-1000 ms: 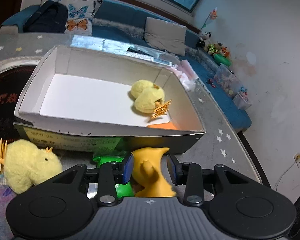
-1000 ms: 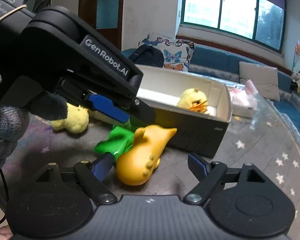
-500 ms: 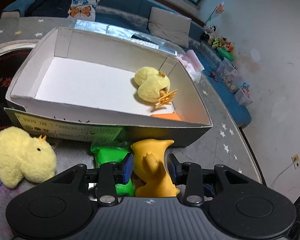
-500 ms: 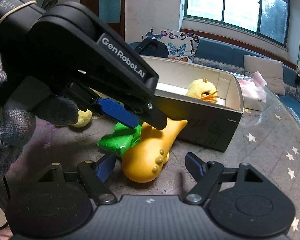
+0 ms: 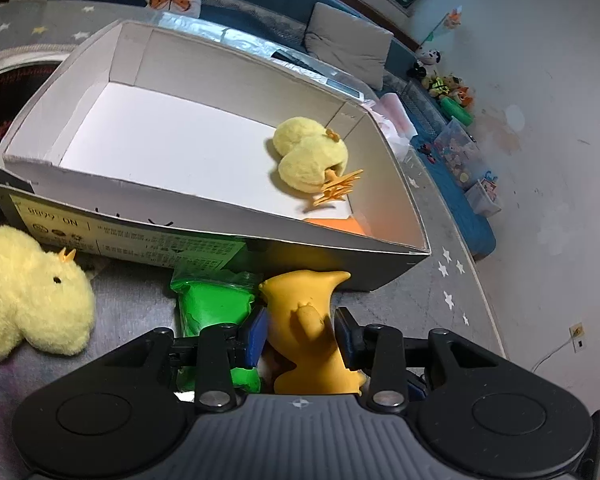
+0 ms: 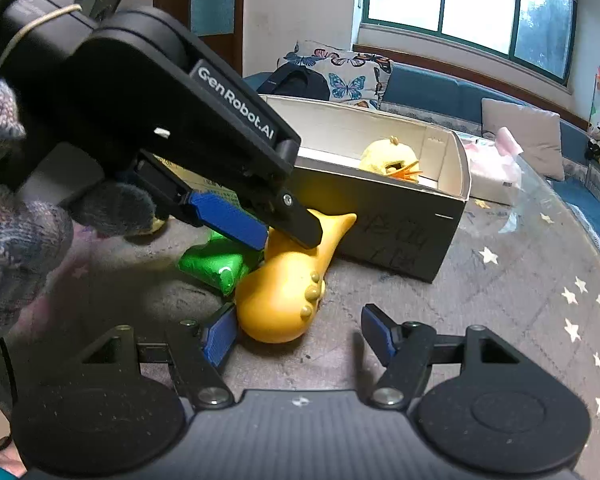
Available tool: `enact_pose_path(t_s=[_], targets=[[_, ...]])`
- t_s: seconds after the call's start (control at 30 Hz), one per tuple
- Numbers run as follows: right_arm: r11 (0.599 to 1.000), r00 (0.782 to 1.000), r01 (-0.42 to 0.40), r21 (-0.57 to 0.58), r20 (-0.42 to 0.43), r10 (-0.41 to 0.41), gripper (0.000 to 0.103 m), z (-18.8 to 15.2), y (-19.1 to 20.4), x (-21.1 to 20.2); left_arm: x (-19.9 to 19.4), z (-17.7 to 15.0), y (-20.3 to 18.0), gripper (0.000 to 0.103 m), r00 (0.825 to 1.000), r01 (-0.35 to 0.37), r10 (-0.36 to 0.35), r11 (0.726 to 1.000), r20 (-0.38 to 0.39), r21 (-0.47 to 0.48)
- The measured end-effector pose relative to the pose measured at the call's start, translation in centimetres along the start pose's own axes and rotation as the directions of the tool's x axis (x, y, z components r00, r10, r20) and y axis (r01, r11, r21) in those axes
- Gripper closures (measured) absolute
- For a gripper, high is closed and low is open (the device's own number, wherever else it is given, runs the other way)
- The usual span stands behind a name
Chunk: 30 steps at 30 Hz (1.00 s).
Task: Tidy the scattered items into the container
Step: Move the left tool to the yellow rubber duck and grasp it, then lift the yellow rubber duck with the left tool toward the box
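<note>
L tongs (image 5: 300, 334) apparently grip orange toy (image 5: 306, 320); R tongs (image 6: 298, 338) open

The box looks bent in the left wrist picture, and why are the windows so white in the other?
Left wrist view: the fisheye lens bows the cardboard box edges; the plush chick stays sharp. Right wrist view: daylight overexposes the windows, and the left gripper looms dark, shading the floor.

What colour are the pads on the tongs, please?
Blue pads; they show best in the right wrist view, on both the left tongs and right tongs.
</note>
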State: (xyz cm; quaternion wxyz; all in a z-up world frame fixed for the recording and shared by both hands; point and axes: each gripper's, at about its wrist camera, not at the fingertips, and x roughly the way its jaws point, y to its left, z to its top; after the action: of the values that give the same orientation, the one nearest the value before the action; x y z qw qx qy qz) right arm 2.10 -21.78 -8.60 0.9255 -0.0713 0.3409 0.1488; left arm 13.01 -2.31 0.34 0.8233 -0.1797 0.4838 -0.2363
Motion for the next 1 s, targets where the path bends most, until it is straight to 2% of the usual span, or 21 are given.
enact_pose_path(t_s=[0.13, 0.33, 0.47, 0.77, 1.0], targets=[[1.0, 1.0, -0.017, 0.003, 0.014, 0.017, 0.037, 0.6, 0.3, 0.2, 0.3, 0.2, 0.1, 0.063, 1.0, 0.003, -0.003, 1.0, -0.004, -0.006], [0.999, 0.999, -0.037, -0.001, 0.002, 0.037, 0.049, 0.8, 0.6, 1.1, 0.7, 0.4, 0.1, 0.062, 1.0, 0.001, -0.001, 1.0, -0.013, -0.018], [0.999, 0.999, -0.04, 0.0, 0.001, 0.04, 0.053, 0.8, 0.5, 1.0, 1.1, 0.5, 0.0, 0.06, 1.0, -0.004, 0.003, 1.0, -0.021, -0.019], [0.999, 0.999, -0.051, -0.003, -0.002, 0.051, 0.053, 0.8, 0.3, 1.0, 1.6, 0.4, -0.3, 0.06, 1.0, -0.013, 0.013, 1.0, -0.027, -0.002], [0.998, 0.998, -0.066, -0.014, -0.008, 0.066, 0.053, 0.6, 0.5, -0.1, 0.5, -0.1, -1.0, 0.06, 0.999, -0.019, 0.019, 1.0, -0.031, 0.003]])
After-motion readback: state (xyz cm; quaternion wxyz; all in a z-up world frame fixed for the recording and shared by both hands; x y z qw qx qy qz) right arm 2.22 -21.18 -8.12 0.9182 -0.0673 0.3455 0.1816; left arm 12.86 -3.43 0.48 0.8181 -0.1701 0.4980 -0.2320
